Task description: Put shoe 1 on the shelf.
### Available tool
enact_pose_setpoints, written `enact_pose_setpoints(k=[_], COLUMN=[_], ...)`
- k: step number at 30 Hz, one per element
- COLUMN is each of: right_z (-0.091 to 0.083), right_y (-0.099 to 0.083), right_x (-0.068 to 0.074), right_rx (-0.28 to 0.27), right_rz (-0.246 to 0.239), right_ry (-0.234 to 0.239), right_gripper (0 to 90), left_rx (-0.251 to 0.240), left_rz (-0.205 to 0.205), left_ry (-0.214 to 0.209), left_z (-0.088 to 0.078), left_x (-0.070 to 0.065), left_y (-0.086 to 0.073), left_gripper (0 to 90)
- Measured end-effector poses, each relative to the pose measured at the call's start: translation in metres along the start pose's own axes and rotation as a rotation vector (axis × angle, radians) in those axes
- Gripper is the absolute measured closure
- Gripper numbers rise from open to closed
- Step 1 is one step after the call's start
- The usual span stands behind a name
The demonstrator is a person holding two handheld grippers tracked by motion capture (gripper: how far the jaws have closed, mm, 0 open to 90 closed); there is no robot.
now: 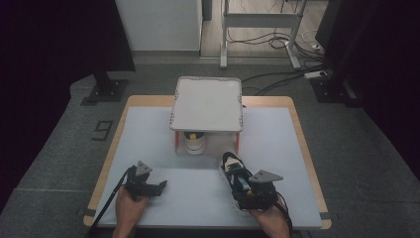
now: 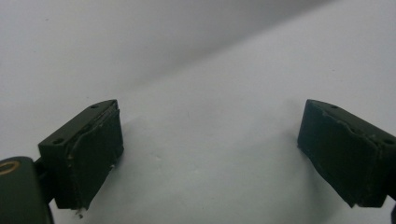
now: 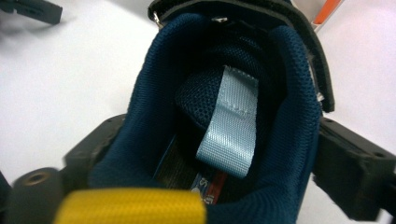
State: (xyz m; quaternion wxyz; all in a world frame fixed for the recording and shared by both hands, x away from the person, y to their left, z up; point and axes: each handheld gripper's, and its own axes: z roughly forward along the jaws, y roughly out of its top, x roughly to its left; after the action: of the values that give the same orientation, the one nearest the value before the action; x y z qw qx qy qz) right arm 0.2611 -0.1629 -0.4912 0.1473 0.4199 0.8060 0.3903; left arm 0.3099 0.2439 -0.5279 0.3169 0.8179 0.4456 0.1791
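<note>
A dark blue shoe (image 1: 232, 168) with a black and white upper lies on the white mat, toe toward the shelf. My right gripper (image 1: 242, 189) sits at its heel. In the right gripper view the padded collar of the shoe (image 3: 154, 116) fills the gap between the jaws and touches both; a light blue tongue loop (image 3: 229, 126) and a yellow strip (image 3: 130, 205) show. My right gripper (image 3: 224, 133) is shut on the shoe. My left gripper (image 1: 161, 186) rests on the mat at the near left. In its own view the left gripper (image 2: 208, 140) stands open, nothing between the jaws.
A white two-level shelf (image 1: 207, 101) with orange legs stands at the mat's far middle. Under its top sits a white object with a yellow patch (image 1: 194, 141). The wooden table edge (image 1: 309, 163) frames the mat. Stands and cables lie on the floor beyond.
</note>
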Motion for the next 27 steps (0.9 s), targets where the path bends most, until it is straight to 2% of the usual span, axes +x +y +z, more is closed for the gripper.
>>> enact_pose_setpoints(k=[2, 6, 9, 16, 21, 27], right_z=[-0.004, -0.007, -0.010, -0.022, -0.009, 0.014], right_y=[0.001, -0.001, 0.000, 0.018, 0.035, 0.057], right_x=[0.002, 0.002, 0.001, 0.006, 0.003, 0.001], right_rx=[0.005, -0.005, -0.025, -0.093, -0.104, -0.112], right_rz=[-0.006, 0.002, 0.024, -0.002, -0.004, -0.005], right_ry=[-0.014, 0.005, 0.041, 0.023, 0.000, -0.060], right_gripper=[20.5, 25.2, 26.3, 26.5, 26.4, 26.4], left_rx=[0.000, 0.000, 0.000, -0.001, 0.000, 0.000], left_rz=[-0.001, 0.000, 0.000, -0.002, -0.001, -0.001], left_ry=[-0.001, 0.000, 0.000, -0.001, -0.001, -0.001], left_z=[0.000, 0.000, 0.000, 0.000, 0.000, 0.000], left_x=[0.000, 0.000, 0.000, 0.000, 0.000, 0.000], left_y=[0.000, 0.000, 0.000, 0.000, 0.000, 0.000], left_gripper=[6.6, 6.6, 6.6, 6.6, 6.6, 6.6])
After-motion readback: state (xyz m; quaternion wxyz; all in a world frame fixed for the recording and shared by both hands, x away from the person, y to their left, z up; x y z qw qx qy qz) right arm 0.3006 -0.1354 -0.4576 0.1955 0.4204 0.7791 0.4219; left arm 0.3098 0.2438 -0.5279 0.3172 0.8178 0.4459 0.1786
